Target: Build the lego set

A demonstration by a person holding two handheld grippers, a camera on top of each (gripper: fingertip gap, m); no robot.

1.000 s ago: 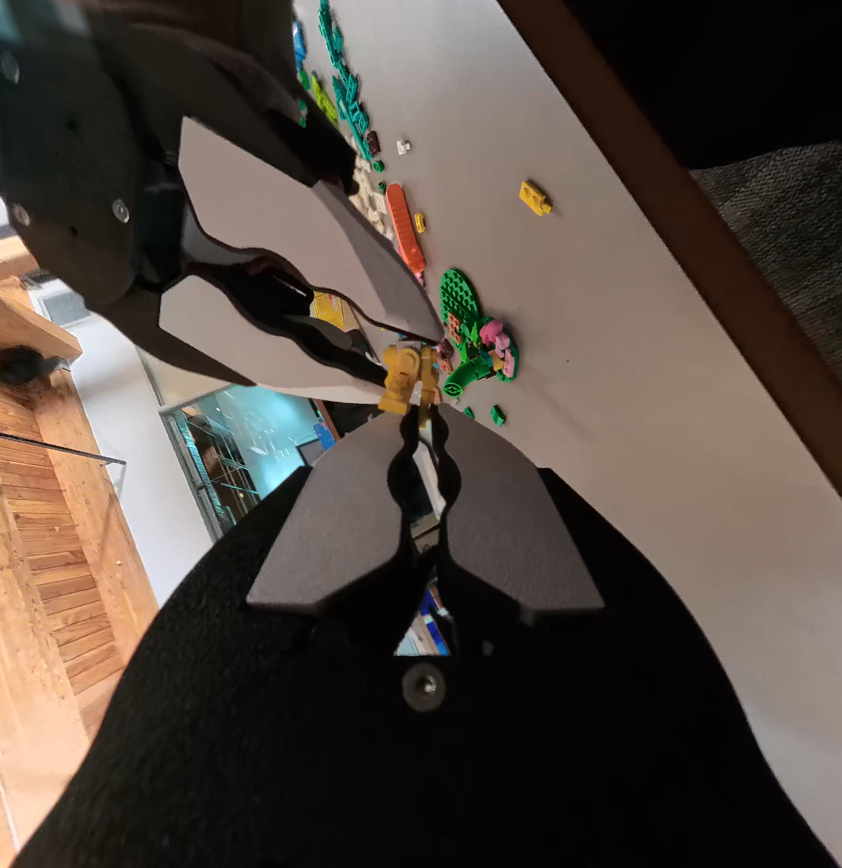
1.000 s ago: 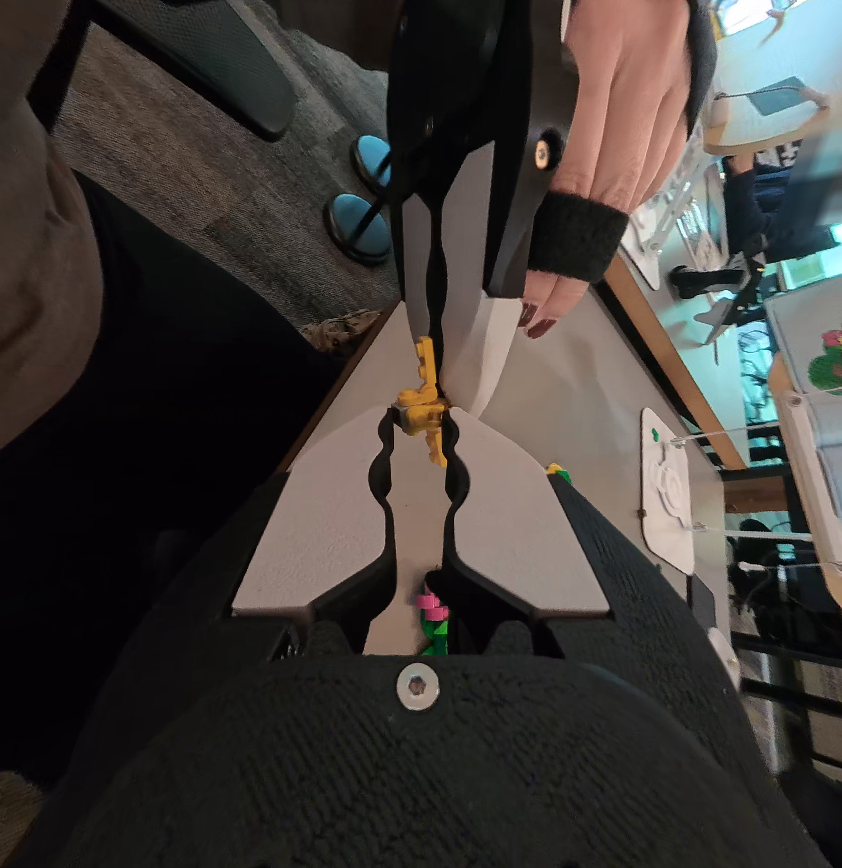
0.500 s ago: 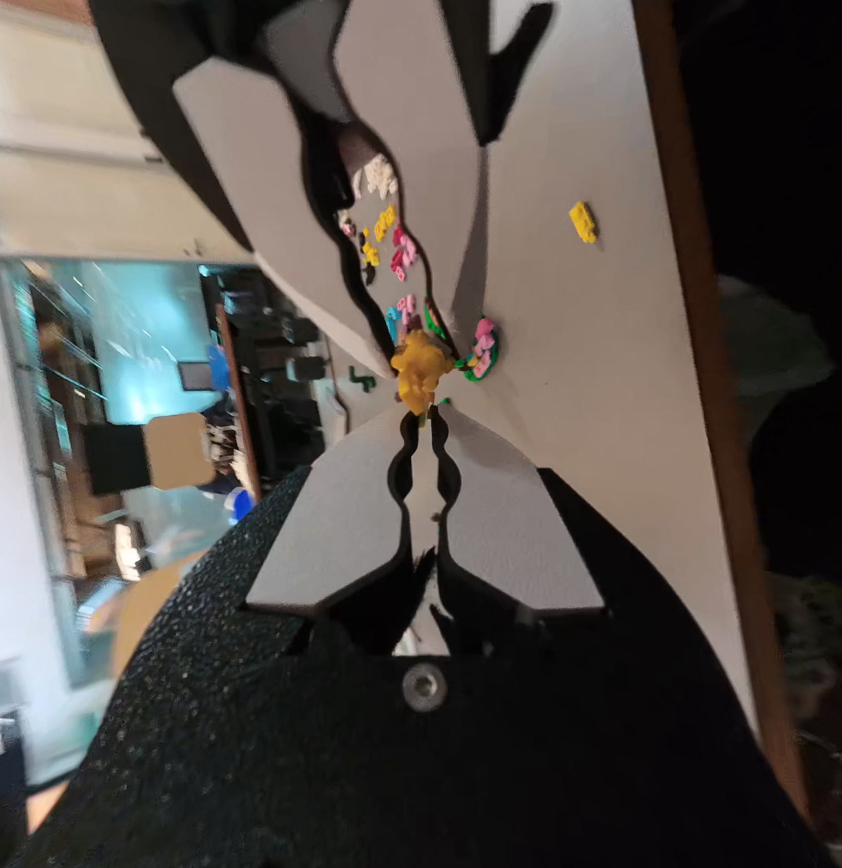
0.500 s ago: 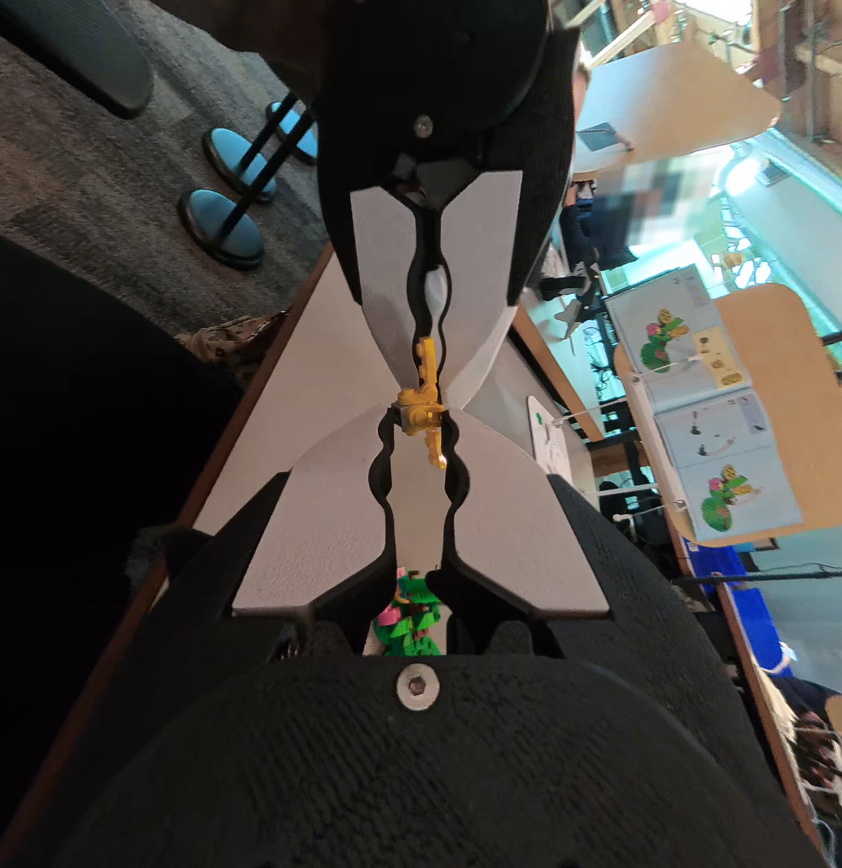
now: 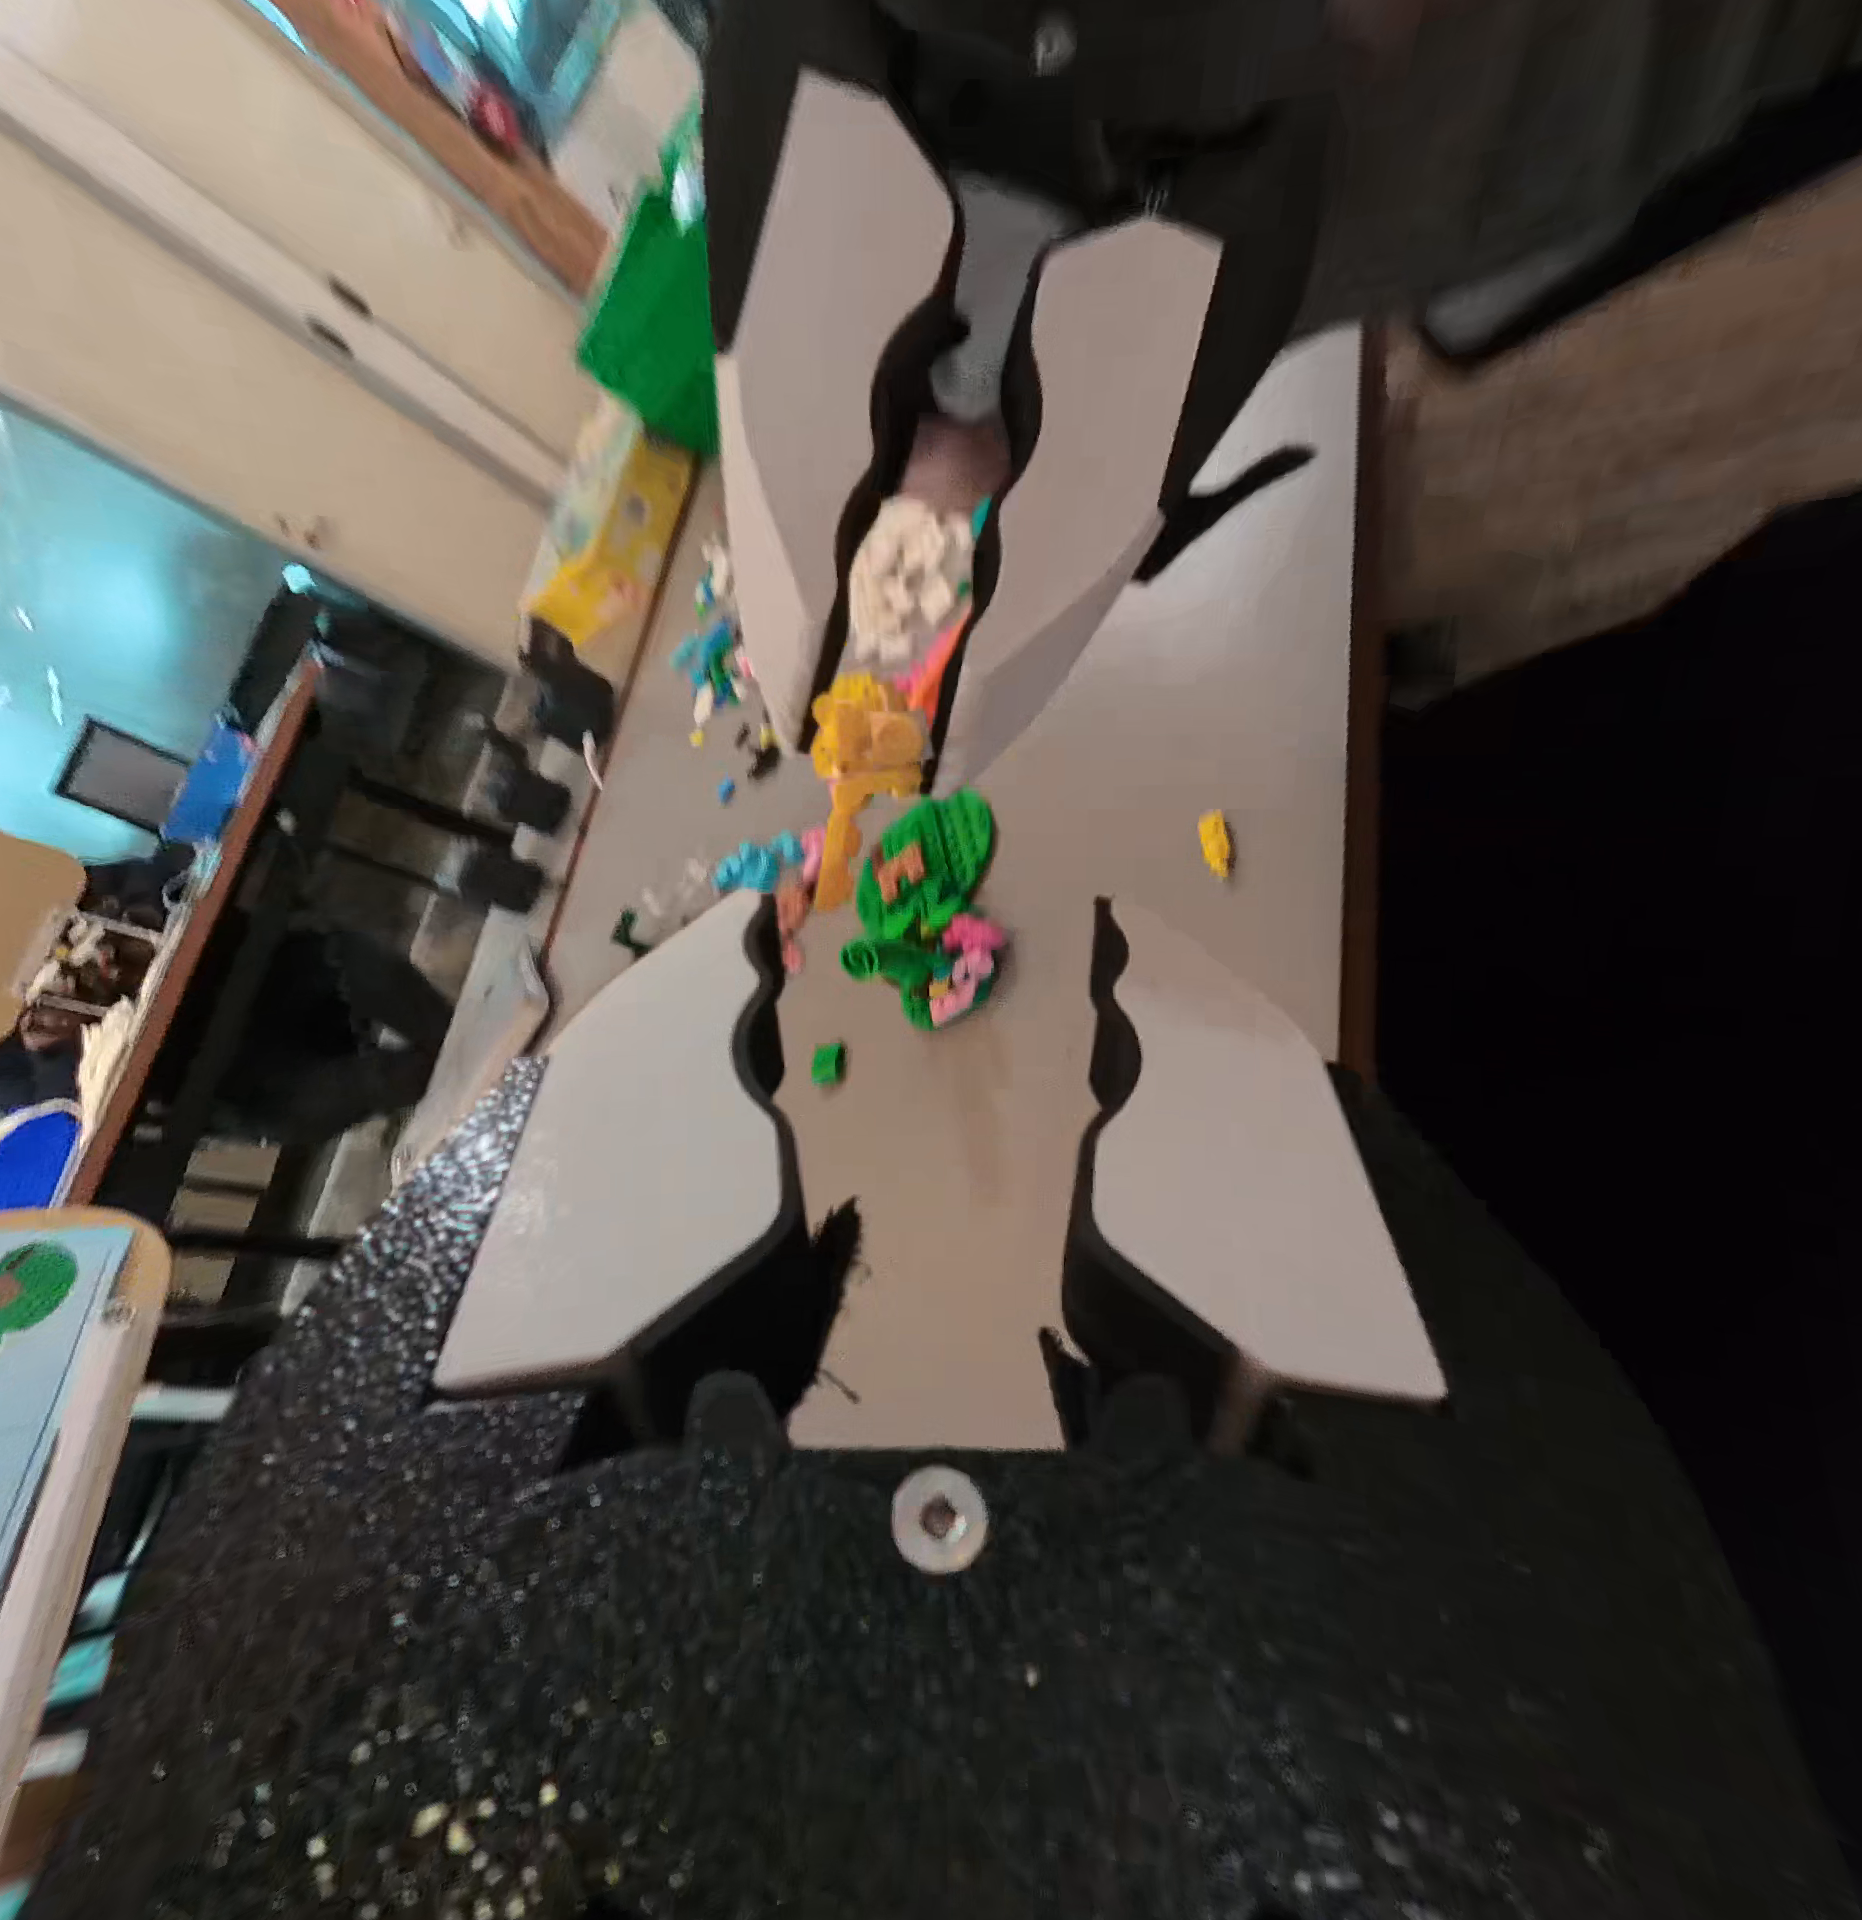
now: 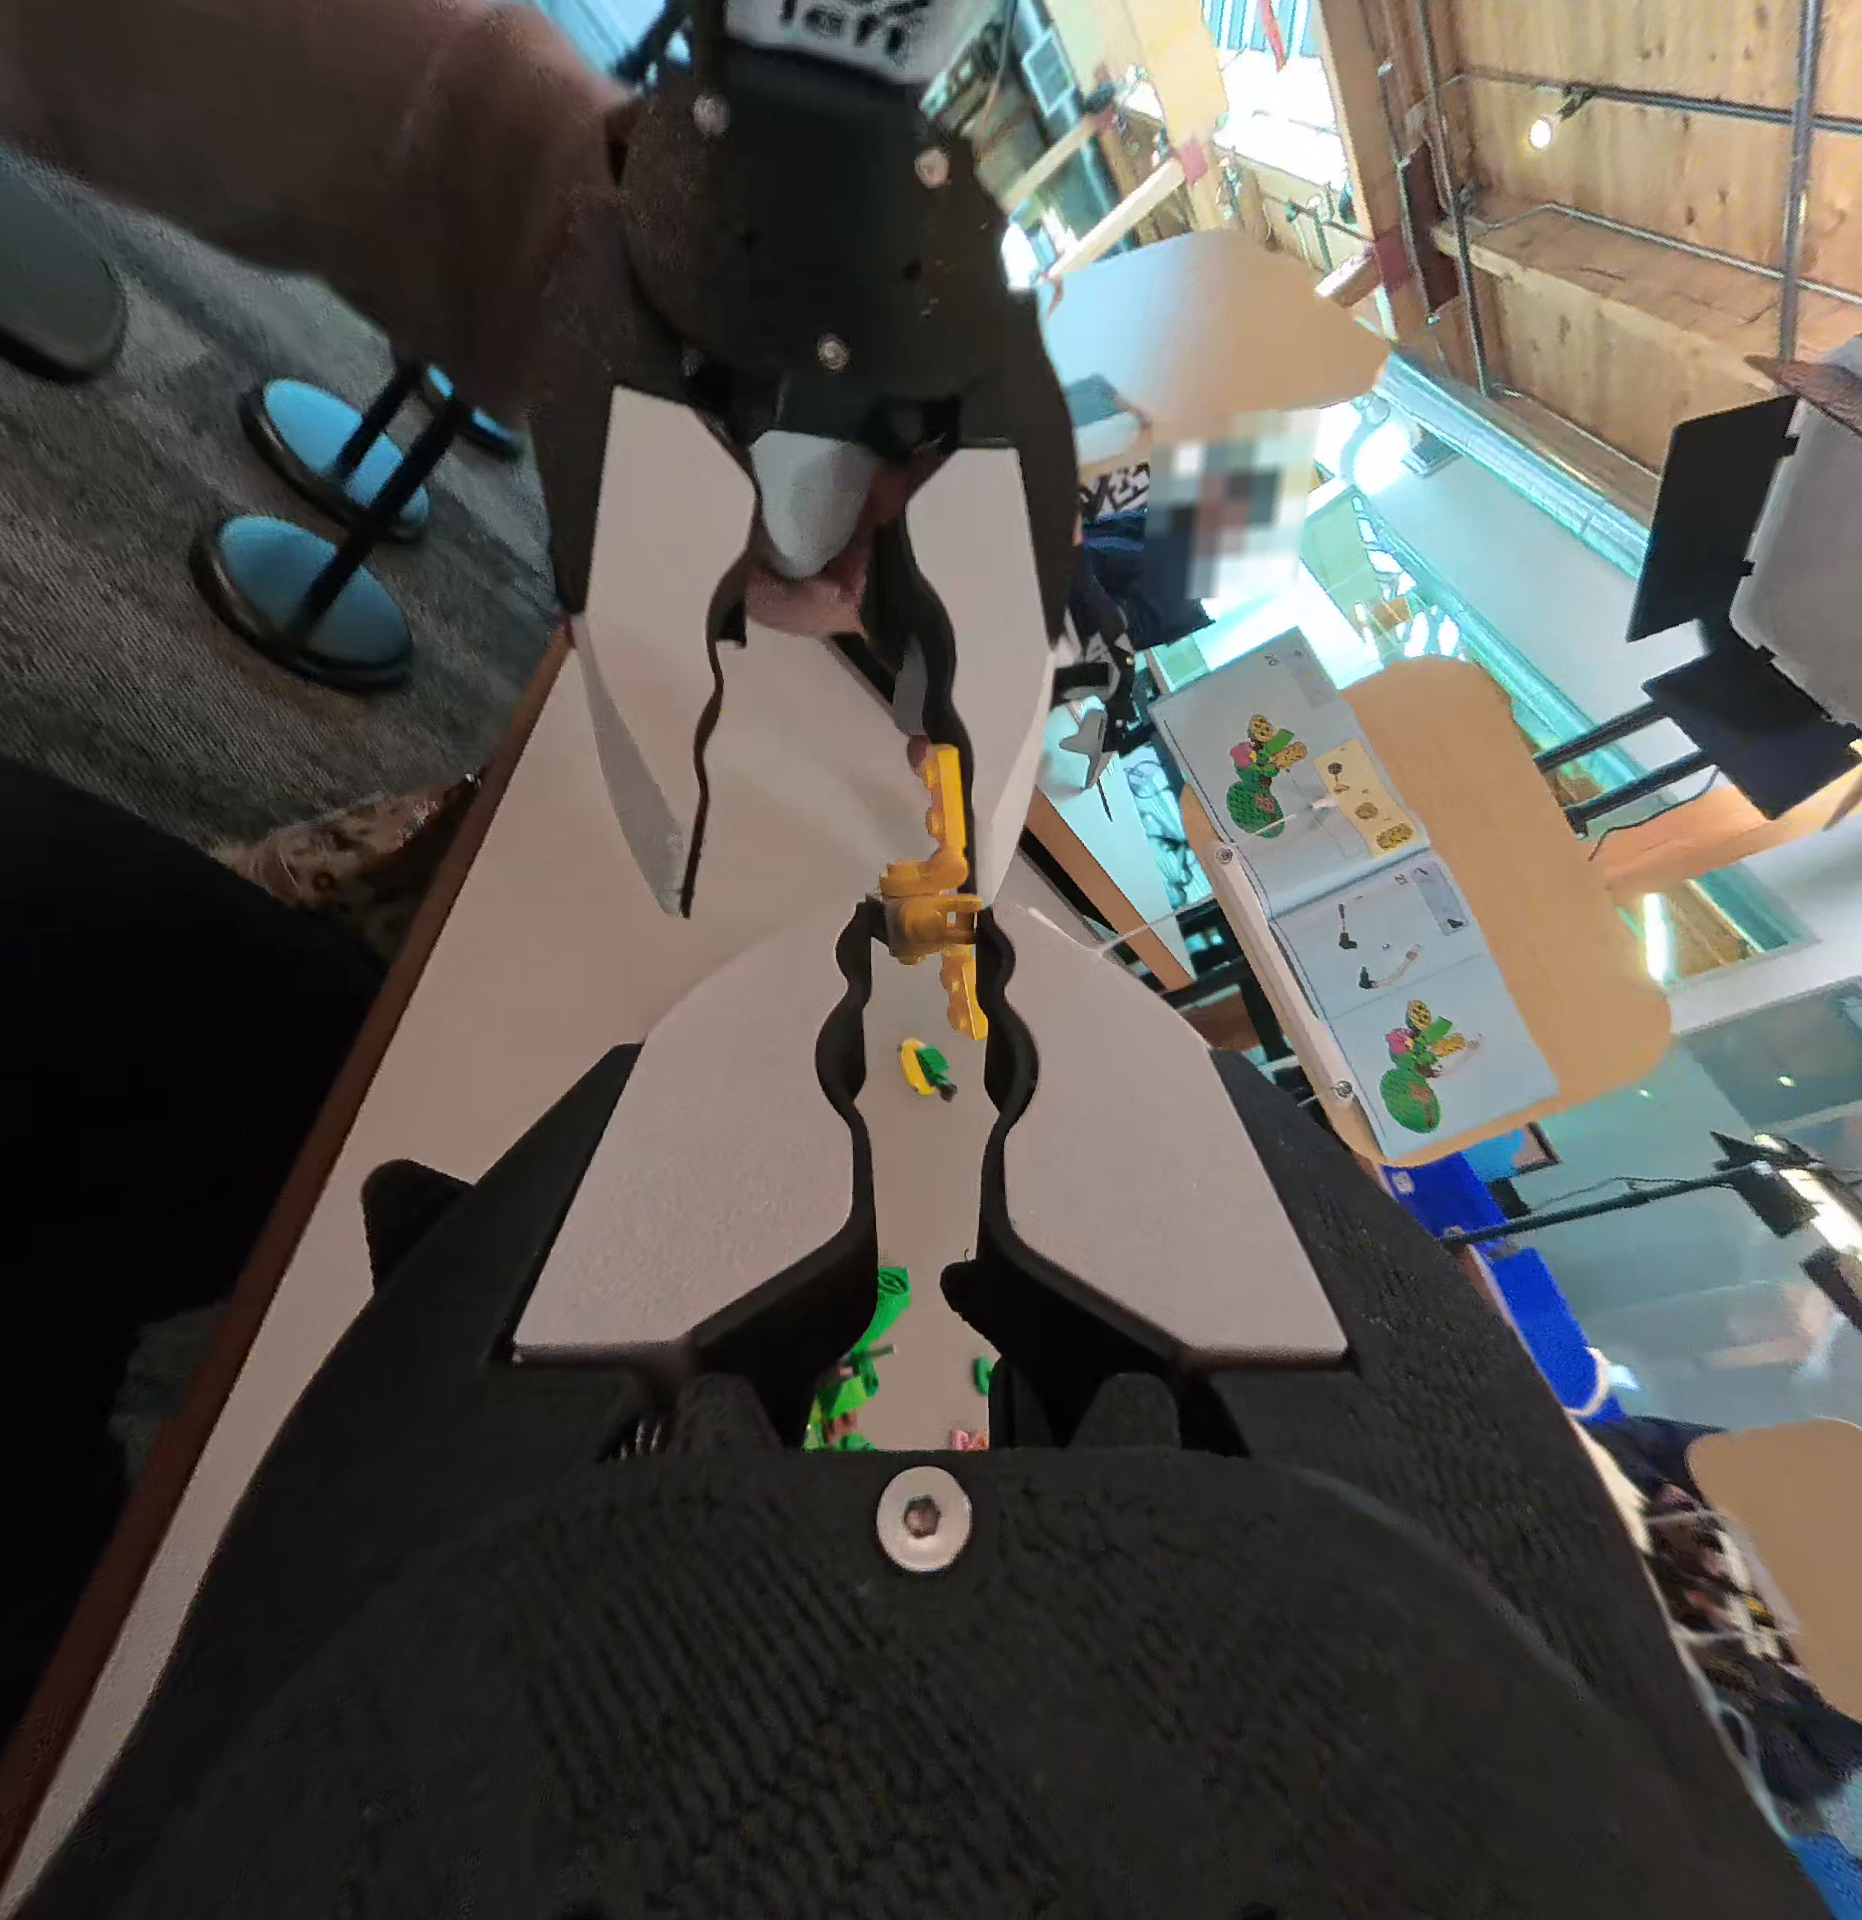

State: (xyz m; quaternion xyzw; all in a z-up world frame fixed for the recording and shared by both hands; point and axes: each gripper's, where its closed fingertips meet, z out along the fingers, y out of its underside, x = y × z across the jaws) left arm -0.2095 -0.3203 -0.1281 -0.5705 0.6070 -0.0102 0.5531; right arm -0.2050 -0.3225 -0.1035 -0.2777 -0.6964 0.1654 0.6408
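- The left gripper (image 5: 932, 935) now stands with its fingers spread wide and nothing between them; half a second ago they were nearly shut at the yellow piece.
- The right gripper (image 6: 922, 920) has its fingers nearly closed, and their tips pinch the yellow assembly (image 6: 932, 904), held in the air above the bench (image 6: 802, 790).
- In the right wrist view the upper yellow strip lies along one open left finger (image 6: 994, 727); whether it touches cannot be told. The other left finger stands well clear of it.
- In the left wrist view, which is blurred, the yellow assembly (image 5: 865, 732) sits at the right gripper's tips, above the green build (image 5: 927, 883).
- Judgement: the left gripper has let go after the two yellow parts were joined. The assembly now hangs from the right gripper alone, so the join appears to hold.
- The green build lies on the bench with pink parts on its near side. It shows between the open left fingers.
- A loose yellow brick (image 5: 1213, 840) lies right of the green build, and a small green brick (image 5: 828, 1062) lies nearer the camera than it. More loose bricks in several colours lie beyond and to the left of the build.
- An instruction booklet (image 6: 1353, 914) stands open on a holder beyond the bench.
- Judgement: the likely next step is to fit the yellow assembly to the green build. The risk is the small grip, since only the tips hold the piece, and a sideways push could twist it loose.
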